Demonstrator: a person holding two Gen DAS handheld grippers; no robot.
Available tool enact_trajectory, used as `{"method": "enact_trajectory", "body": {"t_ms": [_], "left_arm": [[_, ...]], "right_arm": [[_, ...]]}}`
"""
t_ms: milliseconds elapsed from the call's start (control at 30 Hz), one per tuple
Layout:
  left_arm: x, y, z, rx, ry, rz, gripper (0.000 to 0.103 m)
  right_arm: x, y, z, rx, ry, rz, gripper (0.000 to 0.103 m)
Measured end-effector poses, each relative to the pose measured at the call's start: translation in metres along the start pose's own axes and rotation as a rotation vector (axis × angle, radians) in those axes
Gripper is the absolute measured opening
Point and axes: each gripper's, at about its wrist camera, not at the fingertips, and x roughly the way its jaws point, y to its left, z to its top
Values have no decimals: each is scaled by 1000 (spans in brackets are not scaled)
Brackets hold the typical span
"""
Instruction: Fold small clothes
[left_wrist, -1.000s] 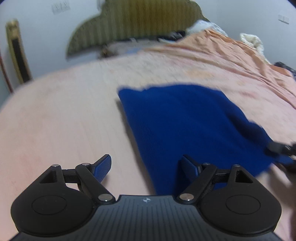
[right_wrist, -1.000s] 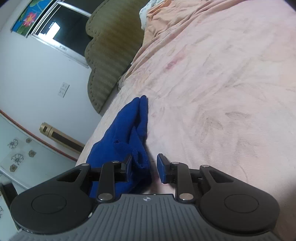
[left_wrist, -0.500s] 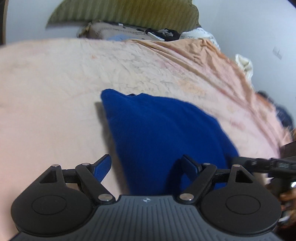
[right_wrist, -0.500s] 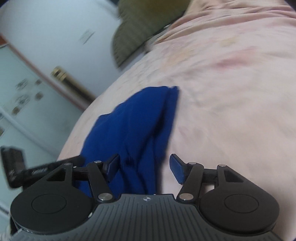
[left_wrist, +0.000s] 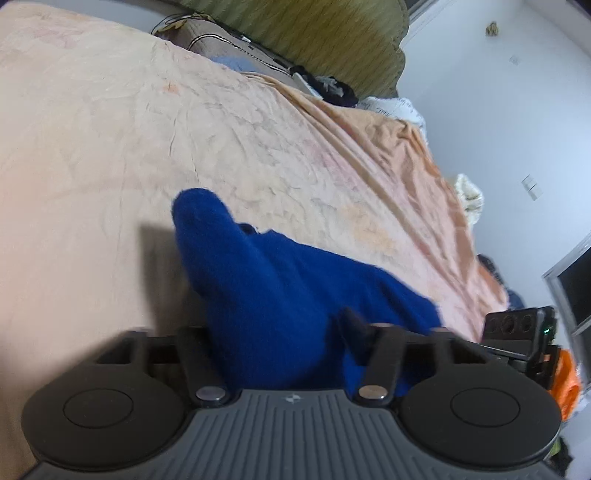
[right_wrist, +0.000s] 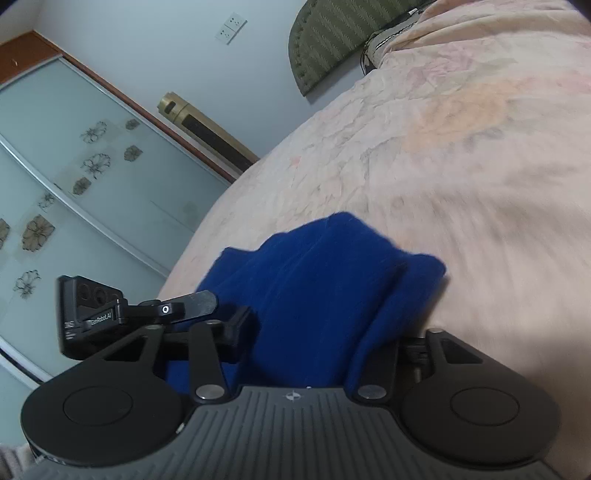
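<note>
A blue knitted garment (left_wrist: 280, 288) lies folded on the pink bed sheet (left_wrist: 110, 147). My left gripper (left_wrist: 277, 332) stands wide, with the near end of the garment bunched between its fingers. In the right wrist view the same garment (right_wrist: 317, 291) fills the gap of my right gripper (right_wrist: 321, 332), whose fingers are also wide apart around the cloth. The fingertips of both are partly hidden by fabric. The right gripper shows at the right edge of the left wrist view (left_wrist: 517, 332); the left gripper shows in the right wrist view (right_wrist: 122, 310).
An olive padded headboard (left_wrist: 314, 33) and a pile of dark items (left_wrist: 328, 86) stand at the far end of the bed. A wardrobe with frosted glass doors (right_wrist: 74, 177) and a gold tower fan (right_wrist: 207, 129) stand beside the bed.
Both grippers have pushed in from opposite sides around the garment's ends. The garment now bunches up between the fingers and looks raised from the sheet.
</note>
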Motion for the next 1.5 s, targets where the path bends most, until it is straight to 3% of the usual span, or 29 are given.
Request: {"method": "enact_trajectory", "body": {"t_ms": [33, 100, 333, 467, 500, 533, 567, 667, 733, 767, 833, 900, 933, 1067, 1200, 1233, 1267, 1333, 1400, 1500], "left_arm": [[3, -2, 2, 16, 4, 10, 28], [4, -5, 5, 49, -5, 12, 24], [16, -50, 14, 309, -69, 48, 22], [39, -65, 22, 385, -56, 147, 26], [41, -64, 24, 379, -52, 171, 27], [40, -63, 26, 372, -58, 171, 30], [37, -62, 27, 361, -73, 179, 32], [18, -59, 32, 333, -191, 277, 39], [1, -53, 35, 281, -230, 328, 49], [-7, -51, 35, 258, -221, 326, 50], [-22, -49, 24, 235, -158, 292, 51], [-34, -50, 1, 242, -82, 251, 56], [-40, -50, -15, 252, -37, 226, 59], [-56, -49, -69, 246, 81, 142, 59], [-73, -42, -98, 178, 100, 44, 55], [-73, -42, -100, 175, 103, 36, 37], [-71, -42, -100, 165, 118, 33, 27], [-71, -40, -100, 134, 118, 40, 14], [-80, -42, -97, 119, 92, 31, 12], [-95, -54, -106, 204, 45, 104, 12]], "right_arm": [[4, 1, 2, -5, -5, -11, 35], [12, 2, 6, -17, -10, -38, 28], [-5, 21, 9, -148, -93, -134, 22], [-14, 16, 20, -151, -169, -211, 22], [-12, 11, 22, -140, -173, -232, 25], [-10, 4, 23, -121, -170, -275, 41], [-9, -1, 23, -106, -177, -330, 45], [-26, -5, 16, -55, -251, -369, 48], [-45, 3, 10, -42, -333, -492, 54], [-55, 8, 6, -44, -364, -573, 55], [-74, 18, -6, -54, -387, -657, 53], [-92, 26, -21, -53, -378, -615, 55], [-102, 29, -31, -47, -357, -567, 60], [-112, 34, -73, 16, -213, -379, 66], [-106, 37, -109, 71, -127, -251, 67], [-102, 39, -115, 74, -124, -223, 63], [-98, 39, -118, 87, -124, -199, 56], [-87, 40, -120, 113, -108, -182, 25], [-79, 41, -121, 121, -106, -208, 14], [-87, 50, -124, 109, -144, -235, 14]]}}
